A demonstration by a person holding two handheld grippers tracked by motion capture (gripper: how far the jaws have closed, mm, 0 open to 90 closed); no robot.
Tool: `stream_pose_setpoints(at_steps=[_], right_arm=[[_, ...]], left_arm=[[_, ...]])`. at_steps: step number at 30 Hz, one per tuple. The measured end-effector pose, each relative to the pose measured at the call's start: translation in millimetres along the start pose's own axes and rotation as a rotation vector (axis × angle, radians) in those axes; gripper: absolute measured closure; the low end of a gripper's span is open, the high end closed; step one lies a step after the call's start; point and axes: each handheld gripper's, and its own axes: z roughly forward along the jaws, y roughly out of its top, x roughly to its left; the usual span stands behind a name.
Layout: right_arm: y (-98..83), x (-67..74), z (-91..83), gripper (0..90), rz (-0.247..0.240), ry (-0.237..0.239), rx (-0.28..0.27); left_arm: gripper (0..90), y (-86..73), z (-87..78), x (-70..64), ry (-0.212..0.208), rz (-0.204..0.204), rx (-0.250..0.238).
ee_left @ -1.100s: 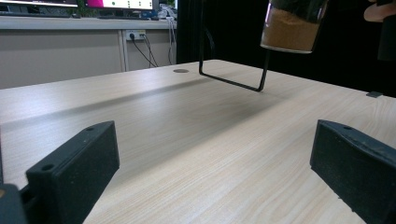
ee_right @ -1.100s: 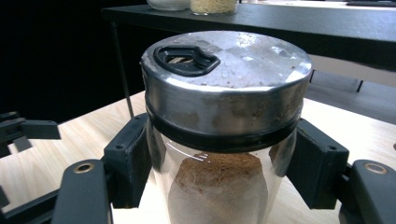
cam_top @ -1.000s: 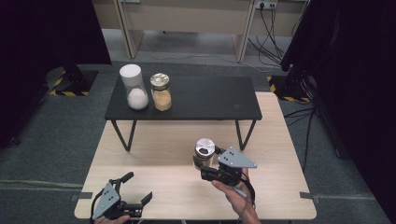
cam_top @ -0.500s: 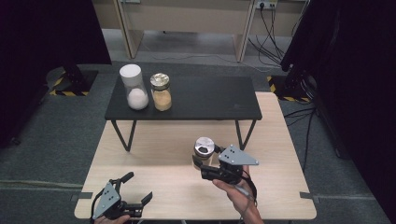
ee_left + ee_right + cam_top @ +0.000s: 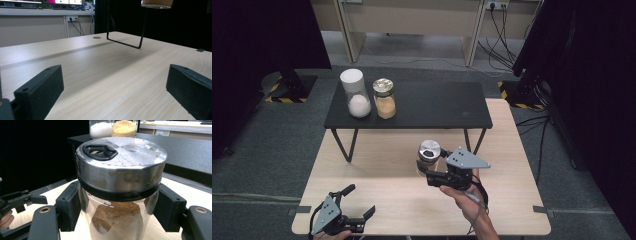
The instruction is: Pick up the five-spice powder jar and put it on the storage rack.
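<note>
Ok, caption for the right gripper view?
Right tool clamps a steel-lidded glass jar of brown powder.

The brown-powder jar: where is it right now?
In the high view, the jar sits clamped in the right gripper over the wooden table, just before the black table.
</note>
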Motion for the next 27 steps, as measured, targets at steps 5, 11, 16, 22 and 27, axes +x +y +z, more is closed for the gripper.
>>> stream_pose_setpoints(at_steps=[5, 11, 16, 22, 27], right_arm=[[9.1, 0.0, 1.7, 31.2, -0.006, 0.009, 0.003], [24.0, 1.5, 4.9, 31.2, -0.015, 0.034, 0.011], [32.4, 0.4, 9.8, 31.2, -0.017, 0.043, 0.022], [40.1, -2.5, 13.2, 31.2, -0.013, 0.042, 0.021], [49.7, -5.9, 16.1, 31.2, -0.011, 0.033, 0.021]], left_arm=[[0.7, -0.1, 0.1, 0.0, 0.0, -0.001, 0.0], [0.7, 0.0, 0.0, 0.1, 0.0, -0.001, 0.0], [0.7, 0.1, -0.2, 0.2, 0.0, -0.001, -0.001], [0.7, 0.0, 0.0, 0.1, 0.0, -0.001, 0.0], [0.7, -0.1, 0.0, 0.2, 0.001, -0.002, 0.0]])
